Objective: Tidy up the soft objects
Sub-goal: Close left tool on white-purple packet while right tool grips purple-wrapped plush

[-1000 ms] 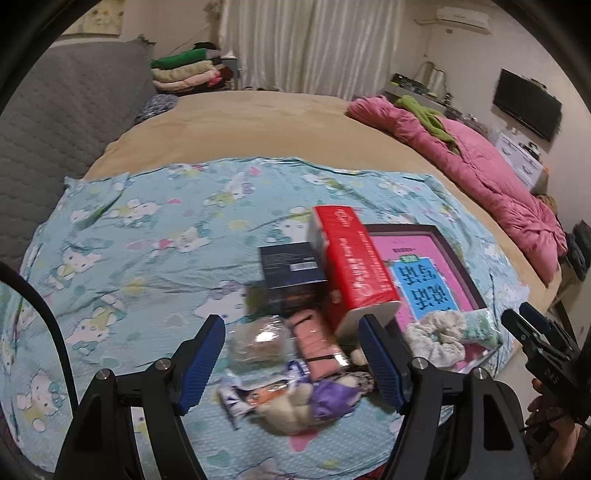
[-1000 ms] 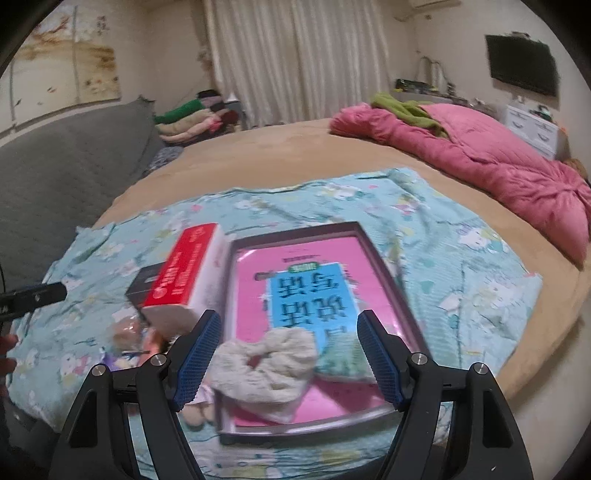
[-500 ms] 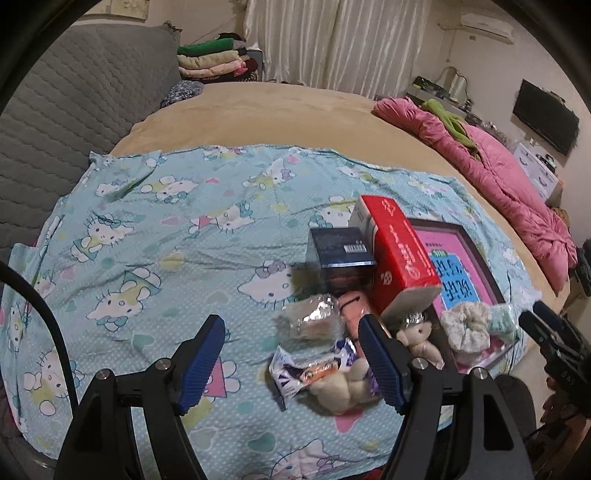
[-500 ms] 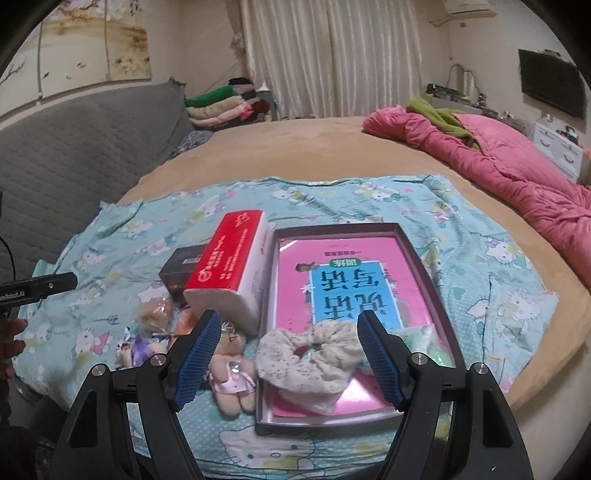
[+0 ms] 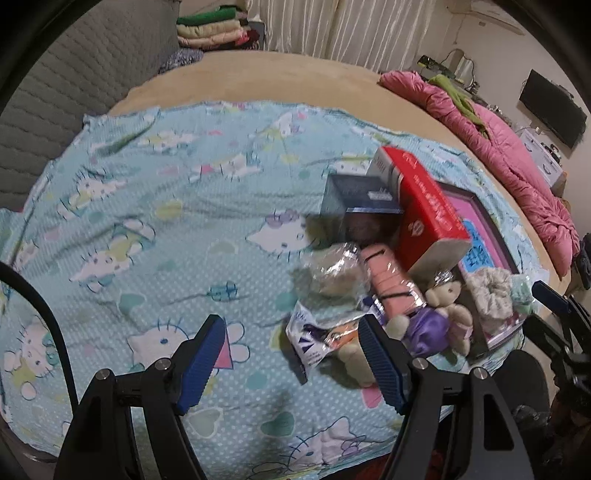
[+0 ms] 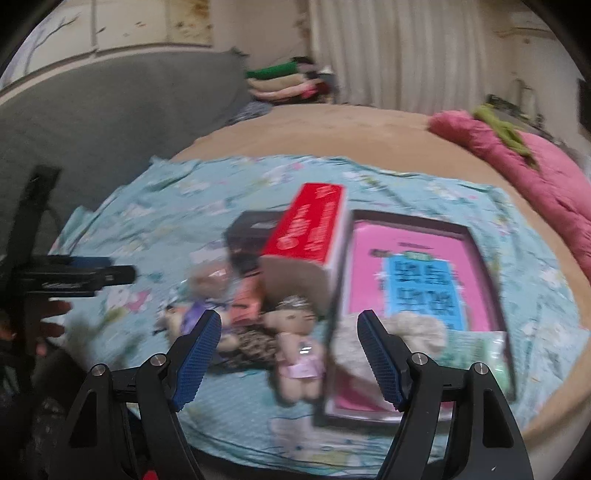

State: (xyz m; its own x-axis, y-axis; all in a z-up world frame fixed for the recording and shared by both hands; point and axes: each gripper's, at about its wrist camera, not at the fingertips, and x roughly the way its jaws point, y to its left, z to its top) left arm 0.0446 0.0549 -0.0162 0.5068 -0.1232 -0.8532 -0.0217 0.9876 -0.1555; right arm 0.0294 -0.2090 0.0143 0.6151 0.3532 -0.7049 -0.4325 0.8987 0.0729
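Bedroom, dim warm light. Large bed [image 5: 258, 81] with tan cover, light-blue cartoon-cat sheet [image 5: 155, 206] spread over its near part. Grey quilted headboard [image 5: 81, 85] at left. Pink duvet [image 5: 517, 162] bunched along the right edge, green cloth [image 5: 458, 98] lying on it. Stack of folded clothes [image 5: 214, 31] at the far side, next to the headboard. White pleated curtains [image 5: 354, 29] behind. Dark wall-mounted TV [image 5: 552, 107] at right, white air conditioner [image 5: 491, 16] high on the wall. Painted wall panels [image 6: 147, 33] above the headboard, blurred.

Left wrist view: above the bed's near edge, facing its far side, clutter right; right wrist view: lower, nearer, facing the pink tray [image 6: 484, 258]; shared: red box [image 5: 424, 206], doll [image 6: 295, 332], tray.
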